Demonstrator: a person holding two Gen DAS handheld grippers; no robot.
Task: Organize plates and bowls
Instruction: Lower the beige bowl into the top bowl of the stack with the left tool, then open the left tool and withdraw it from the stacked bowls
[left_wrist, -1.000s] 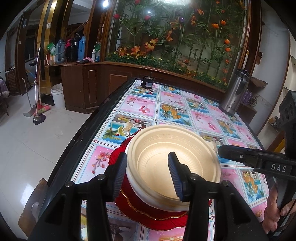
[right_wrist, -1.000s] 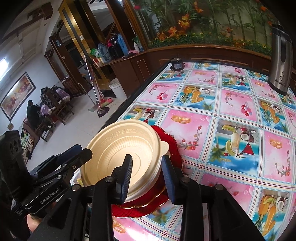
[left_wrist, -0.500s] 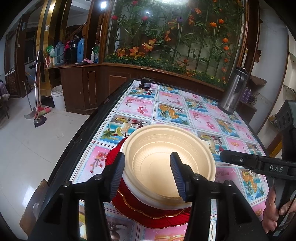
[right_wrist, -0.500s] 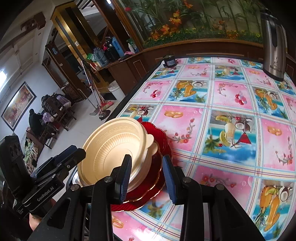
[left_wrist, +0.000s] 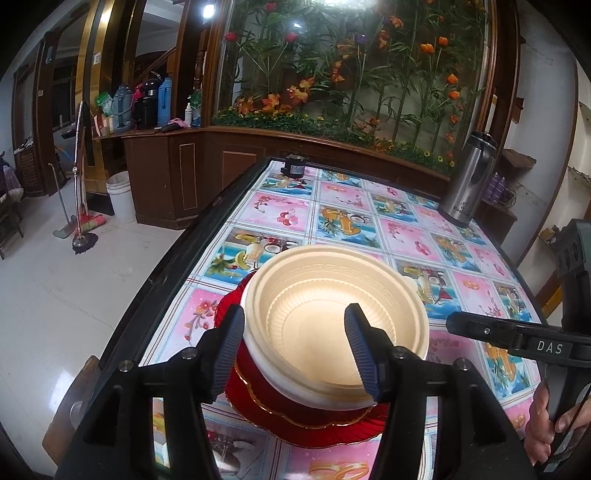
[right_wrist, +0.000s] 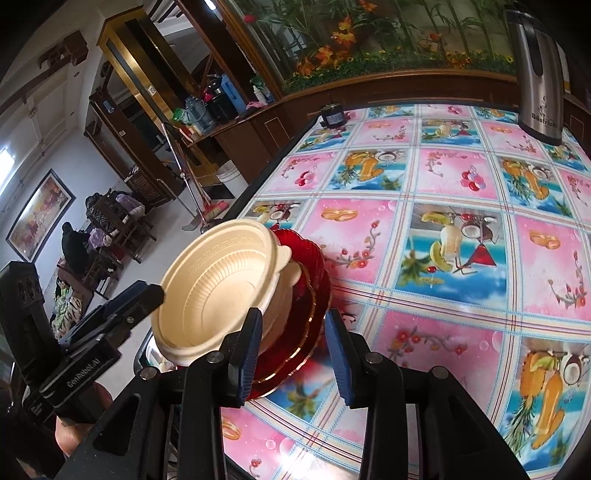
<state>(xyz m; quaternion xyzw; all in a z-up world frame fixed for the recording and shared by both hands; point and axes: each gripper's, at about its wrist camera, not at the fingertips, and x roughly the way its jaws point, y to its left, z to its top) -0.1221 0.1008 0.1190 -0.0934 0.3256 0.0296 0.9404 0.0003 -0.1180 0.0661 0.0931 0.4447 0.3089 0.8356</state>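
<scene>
Both claws part-open and empty, left gripper just widened astride cream bowls' near rim, right gripper beside red plates.

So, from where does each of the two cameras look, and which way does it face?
Left wrist view: sits on the left gripper, looking down over the cream ribbed plastic bowls on red scalloped plates; its jaws have just been opening around the rim. The right gripper's arm and a hand show.
Right wrist view: sits on the right gripper, open, facing the same stack from the other side; the left gripper shows.
Both share the stack, the steel flask and the fruit-patterned tablecloth.
</scene>
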